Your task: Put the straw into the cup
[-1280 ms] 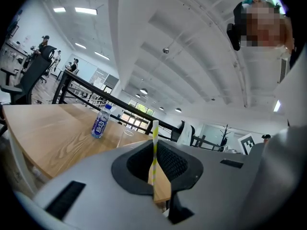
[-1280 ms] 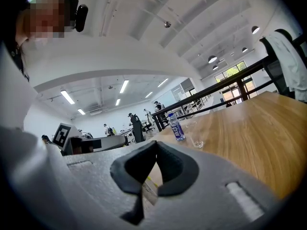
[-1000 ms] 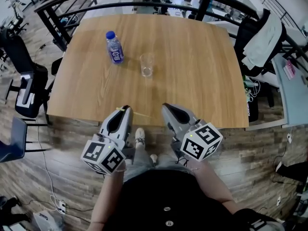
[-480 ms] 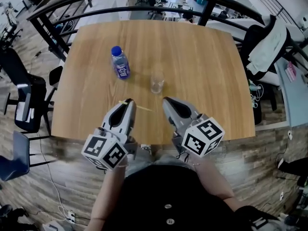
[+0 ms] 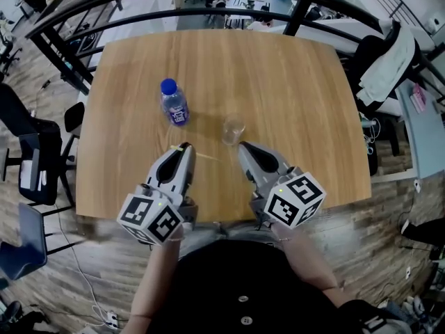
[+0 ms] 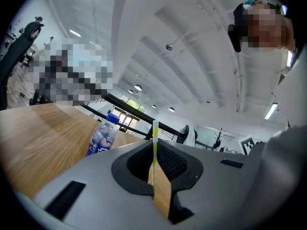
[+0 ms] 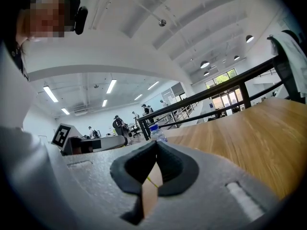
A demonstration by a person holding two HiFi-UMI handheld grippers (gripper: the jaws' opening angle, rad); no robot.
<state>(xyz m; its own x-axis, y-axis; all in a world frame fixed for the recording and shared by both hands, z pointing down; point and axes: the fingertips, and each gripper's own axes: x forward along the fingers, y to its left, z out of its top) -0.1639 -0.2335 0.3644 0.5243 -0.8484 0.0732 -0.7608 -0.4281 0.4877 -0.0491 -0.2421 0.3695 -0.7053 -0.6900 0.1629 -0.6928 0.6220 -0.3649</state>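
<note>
**Straw Pinched in Left Tongs, Cup Standing Empty on the Table**

From where I stood, the person leaned over the near edge of the wooden table (image 5: 292, 82) with a tool in each hand. The left gripper (image 5: 183, 147) had its jaws pressed onto the yellow-and-white striped straw (image 5: 206, 156), holding it crosswise at the tips. The longer end stuck out between 3 and 4 o'clock, towards the other tool, and a short stub showed on the far side. In the left gripper view the straw rose straight up out of the closed jaws. Whether its free end brushed the tabletop, I could not make out.

The right gripper (image 5: 244, 147) held nothing; its jaws were pressed together, with only a sliver of the straw visible beyond them in the right gripper view.

The clear cup (image 5: 233, 129) stood upright on the table, apart from both tools, at about 2 o'clock from the left tips and 11 o'clock from the right ones. The straw was outside it. A water bottle (image 5: 174, 104) with a blue cap stood upright at roughly 10 o'clock from the cup.

A black railing (image 5: 208, 9) ran behind the table at 12 o'clock, and a pale garment (image 5: 386, 56) hung over a chair at 2 o'clock.
</note>
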